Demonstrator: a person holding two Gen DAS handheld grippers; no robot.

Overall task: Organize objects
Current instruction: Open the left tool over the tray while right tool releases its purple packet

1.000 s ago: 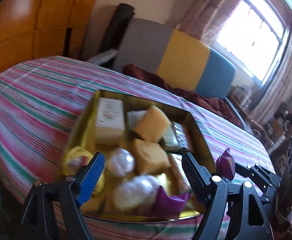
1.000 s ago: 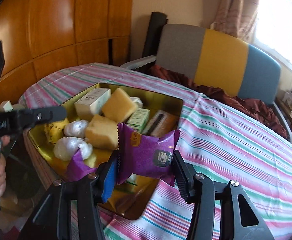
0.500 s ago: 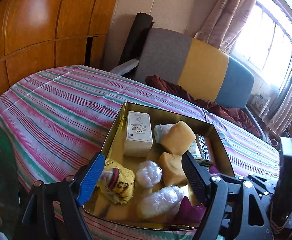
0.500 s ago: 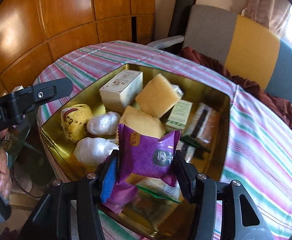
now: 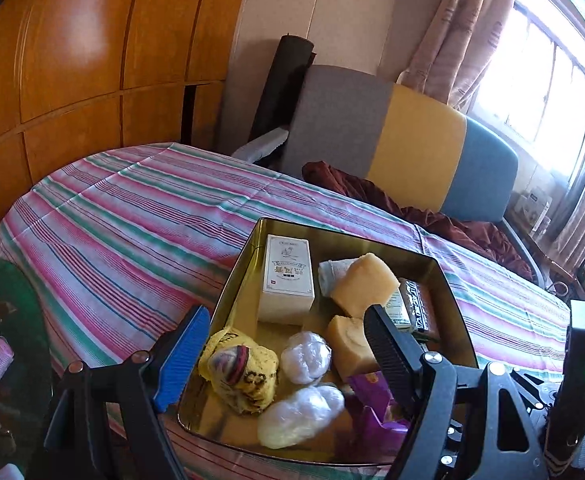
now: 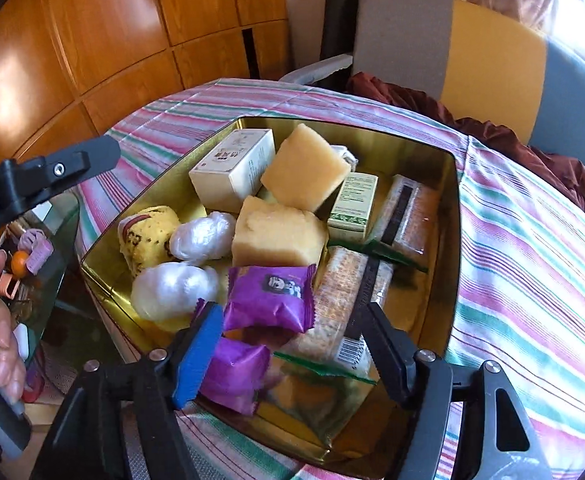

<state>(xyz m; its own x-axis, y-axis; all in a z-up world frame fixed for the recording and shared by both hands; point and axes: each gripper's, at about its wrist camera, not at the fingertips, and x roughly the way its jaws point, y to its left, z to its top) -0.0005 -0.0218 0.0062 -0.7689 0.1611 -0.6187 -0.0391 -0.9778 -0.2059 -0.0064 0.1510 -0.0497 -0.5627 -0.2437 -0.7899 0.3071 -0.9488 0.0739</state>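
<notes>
- Mostly the striped cloth [image 5: 140, 216] fills both views; it covers a table with pink, green and white lines.
- Behind the table stands a chair [image 5: 408, 144] with a grey, yellow and blue back, and a dark red cloth [image 5: 424, 208] lies on its seat.
- On the striped cloth, near its front edge, sits the gold tin box [image 6: 450, 216], open at the top and full of small things.
- Inside the tin, at the far left, lies a white carton [image 6: 234, 170], and two yellow sponge blocks [image 6: 278, 232] lie beside it, one partly over the other.
- At the right side of the tin lie long cracker packs [image 6: 350, 300] and a small green and white box [image 6: 352, 206].
- At the left side of the tin are a yellow printed bundle [image 6: 146, 238] and two white plastic-wrapped balls [image 6: 176, 288].
- The purple snack packet [image 6: 270, 298] lies flat in the tin, on top of the other things, and a second purple packet [image 6: 234, 376] lies just below it at the near edge.
- The right gripper [image 6: 292, 336] hangs over the near part of the tin; its jaws have just been opening, and the purple snack packet lies free ahead of them, no pad pressing it.
- The left gripper [image 5: 286, 338] hovers over the tin's left part with jaws wide and nothing held.
- A hand [image 6: 4, 344] grips the grey handle of the left gripper, seen at the left edge of the right wrist view.
</notes>
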